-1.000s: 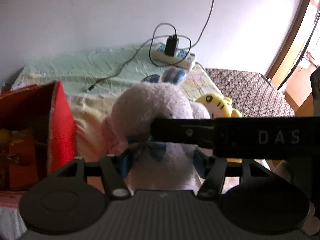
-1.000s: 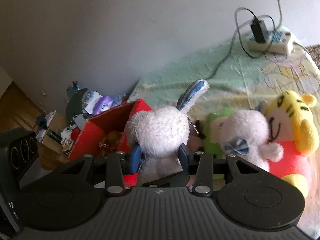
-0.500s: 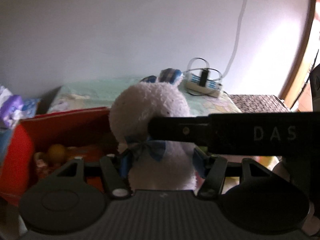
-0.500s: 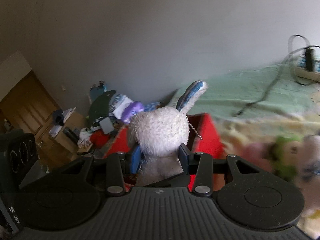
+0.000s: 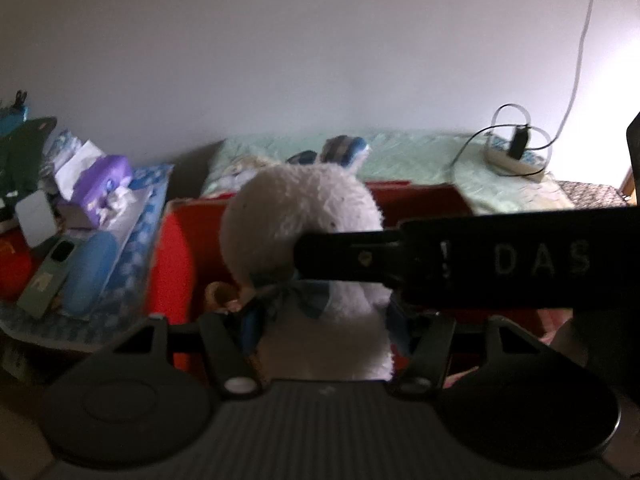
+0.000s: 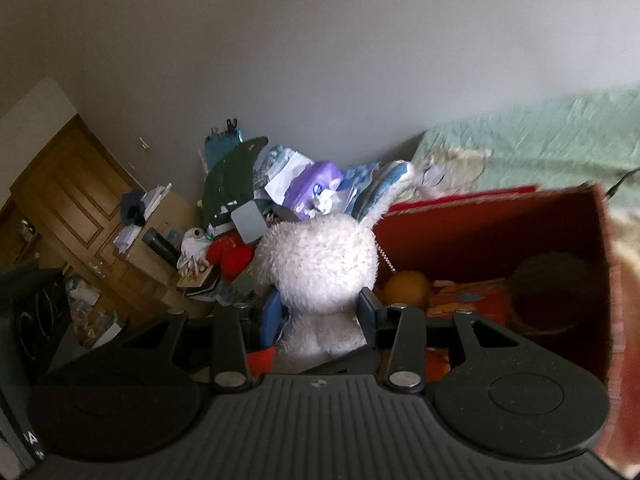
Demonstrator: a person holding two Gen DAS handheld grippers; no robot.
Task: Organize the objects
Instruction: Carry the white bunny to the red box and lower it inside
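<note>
A white plush rabbit point(image 5: 308, 224) with blue-checked ears and a blue bow is held by both grippers. My left gripper point(image 5: 324, 320) is shut on its body from the front. My right gripper point(image 6: 320, 316) is shut on it from behind, below the head point(image 6: 320, 264). The right gripper's black body point(image 5: 500, 256) crosses the left wrist view. The rabbit hangs at the left edge of an open red box point(image 6: 492, 232) on the bed. The box holds an orange ball point(image 6: 406, 288), an orange packet and a brown round thing point(image 6: 548, 288).
A cluttered side table point(image 6: 240, 216) stands left of the box, with a purple tissue pack point(image 5: 102, 184), a blue case point(image 5: 86, 272) and papers. A power strip with cables point(image 5: 516, 156) lies on the green bedspread point(image 6: 540, 140). A wooden door point(image 6: 72, 200) is far left.
Both grippers have carried the rabbit left, from the other plush toys on the bed to the red box. The box's inside now shows in the right wrist view.
</note>
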